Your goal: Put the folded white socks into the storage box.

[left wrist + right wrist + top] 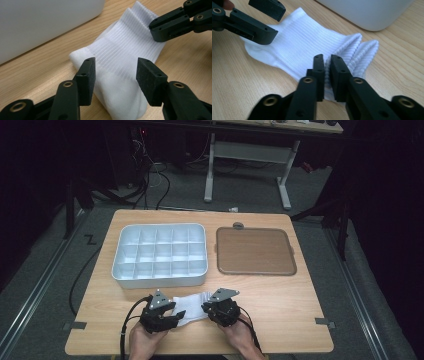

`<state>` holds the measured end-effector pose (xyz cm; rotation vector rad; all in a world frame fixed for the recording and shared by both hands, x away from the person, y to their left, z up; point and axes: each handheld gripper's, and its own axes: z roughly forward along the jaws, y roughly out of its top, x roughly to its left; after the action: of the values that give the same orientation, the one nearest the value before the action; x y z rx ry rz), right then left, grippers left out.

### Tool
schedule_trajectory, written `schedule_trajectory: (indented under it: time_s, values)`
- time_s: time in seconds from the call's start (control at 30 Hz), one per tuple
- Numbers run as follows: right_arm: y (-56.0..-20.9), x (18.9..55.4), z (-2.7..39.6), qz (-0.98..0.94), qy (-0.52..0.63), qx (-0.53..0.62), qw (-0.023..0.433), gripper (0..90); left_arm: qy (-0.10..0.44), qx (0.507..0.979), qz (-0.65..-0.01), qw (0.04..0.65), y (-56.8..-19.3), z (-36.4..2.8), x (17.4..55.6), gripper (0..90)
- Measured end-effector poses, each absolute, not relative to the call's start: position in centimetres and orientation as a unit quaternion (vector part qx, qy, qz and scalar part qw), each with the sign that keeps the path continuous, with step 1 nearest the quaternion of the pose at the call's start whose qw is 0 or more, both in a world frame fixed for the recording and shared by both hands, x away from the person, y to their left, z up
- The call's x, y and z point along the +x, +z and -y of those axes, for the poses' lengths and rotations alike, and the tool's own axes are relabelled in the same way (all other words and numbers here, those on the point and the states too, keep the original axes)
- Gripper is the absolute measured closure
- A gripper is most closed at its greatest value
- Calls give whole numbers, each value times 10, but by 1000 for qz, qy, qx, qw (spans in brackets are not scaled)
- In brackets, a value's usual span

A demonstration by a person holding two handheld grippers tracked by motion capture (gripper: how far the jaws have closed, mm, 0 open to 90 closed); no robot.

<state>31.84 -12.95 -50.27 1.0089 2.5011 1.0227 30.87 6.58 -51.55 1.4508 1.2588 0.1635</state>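
A dark room with cables on grey floor surrounds the pale wooden table (280,310). In the high view, a white plastic compartment tray (159,254) and a flat brown rounded-square lid (255,251) lie behind a white ribbed cotton sock (192,306), its ends hidden under the left gripper (170,314) and right gripper (209,308).

In the left gripper view, its jaws stand spread over the sock's foot end, pads clear of the cloth.

In the right gripper view, the jaws pinch the bunched cuff's edge, and the tray is cut off above.
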Motion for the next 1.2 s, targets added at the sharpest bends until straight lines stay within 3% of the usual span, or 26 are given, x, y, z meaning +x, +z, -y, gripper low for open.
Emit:
schedule_trajectory:
  time_s: [0.27, 0.43, 1.2]
  values:
    - [-499, 314, 137, -850, 354, 357, 156, 871, 89, 644, -535, 540, -532, -62, 313, 515]
    - [-507, 313, 143, -852, 336, 366, 164, 868, 85, 635, -542, 545, -535, -63, 314, 521]
    - [-517, 310, 145, -847, 345, 370, 164, 801, 87, 643, -555, 520, -532, -63, 334, 503]
